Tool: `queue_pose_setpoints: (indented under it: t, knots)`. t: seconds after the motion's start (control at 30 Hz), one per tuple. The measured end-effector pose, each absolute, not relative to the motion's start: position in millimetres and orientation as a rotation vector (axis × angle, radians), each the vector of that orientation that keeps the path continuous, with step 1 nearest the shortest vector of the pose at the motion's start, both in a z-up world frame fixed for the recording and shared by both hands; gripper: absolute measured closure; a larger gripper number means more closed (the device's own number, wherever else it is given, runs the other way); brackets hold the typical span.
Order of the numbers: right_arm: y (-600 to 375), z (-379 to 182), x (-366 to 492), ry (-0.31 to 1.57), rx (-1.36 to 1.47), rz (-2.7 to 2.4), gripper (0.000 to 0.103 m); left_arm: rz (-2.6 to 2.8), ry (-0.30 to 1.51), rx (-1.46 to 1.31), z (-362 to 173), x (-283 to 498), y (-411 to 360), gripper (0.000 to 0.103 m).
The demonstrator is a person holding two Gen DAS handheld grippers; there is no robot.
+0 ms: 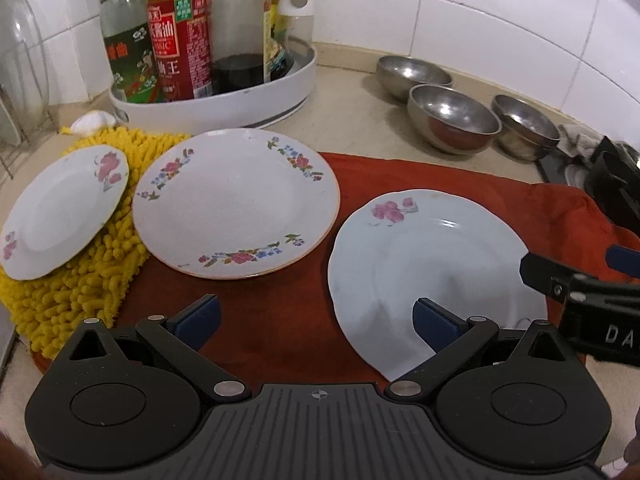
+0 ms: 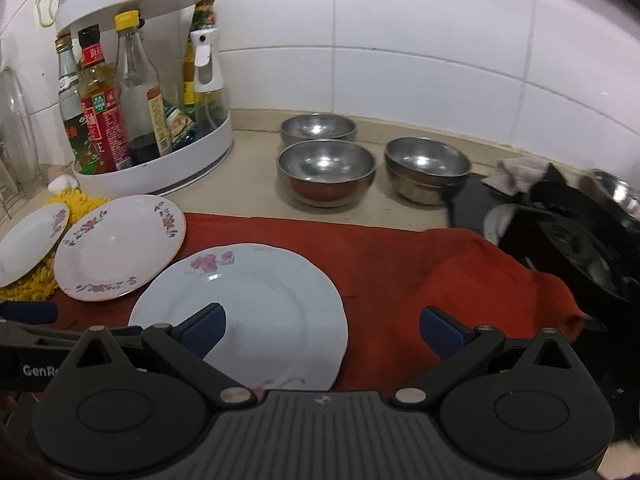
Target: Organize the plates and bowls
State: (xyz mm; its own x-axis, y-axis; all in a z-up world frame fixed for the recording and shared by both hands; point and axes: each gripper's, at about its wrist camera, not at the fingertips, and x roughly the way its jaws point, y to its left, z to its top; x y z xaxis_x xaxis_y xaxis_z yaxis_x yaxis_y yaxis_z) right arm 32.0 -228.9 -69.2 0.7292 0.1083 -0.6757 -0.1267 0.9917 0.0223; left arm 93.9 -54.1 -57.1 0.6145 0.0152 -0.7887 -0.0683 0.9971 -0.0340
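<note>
Plates: three plates lie apart, none on top of another. The small plate (image 1: 60, 212) rests tilted on the yellow mop cloth (image 1: 76, 280). The big flower plate (image 1: 236, 204) lies beside it, partly on the red cloth (image 1: 400, 176). The pale blue plate (image 1: 432, 264) lies on the red cloth, nearest to both tools.

Bowls: three spots of shiny metal bowls sit on the bench (image 2: 248, 196) near the wall. The back bowl (image 2: 318, 128) and the front bowl (image 2: 326, 170) each sit alone. The right bowl (image 2: 427, 168) looks like two bowls, one inside the other, but I cannot be sure.

Left hand-held gripper (image 1: 316, 322): its jaws are wide apart and hold nothing. It hangs over the near edge of the pale blue plate.

Right hand-held gripper (image 2: 322, 330): its jaws are wide apart too, with nothing in them. Its left finger is over the pale blue plate.

Done so far: I think very little. Maybe one pair of bowls is stacked.

Left to do: I think the plates need to go into one pile, and the bowls into one pile too.

Likely first pick: the pale blue plate, since both tools are close to it.
</note>
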Motion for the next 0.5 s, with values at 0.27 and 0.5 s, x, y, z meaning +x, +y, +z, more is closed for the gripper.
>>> queue_pose_setpoints:
  t: [0.27,0.5]
  knots:
    - [-237,-82,71,0.766,-0.055,0.282,0.010,0.049,0.936,-0.108,-69,103,-66,0.000]
    - [-244,-99,98,0.857,-0.024,0.421,0.024,0.067,0.956,-0.132,-75,113,-75,0.000]
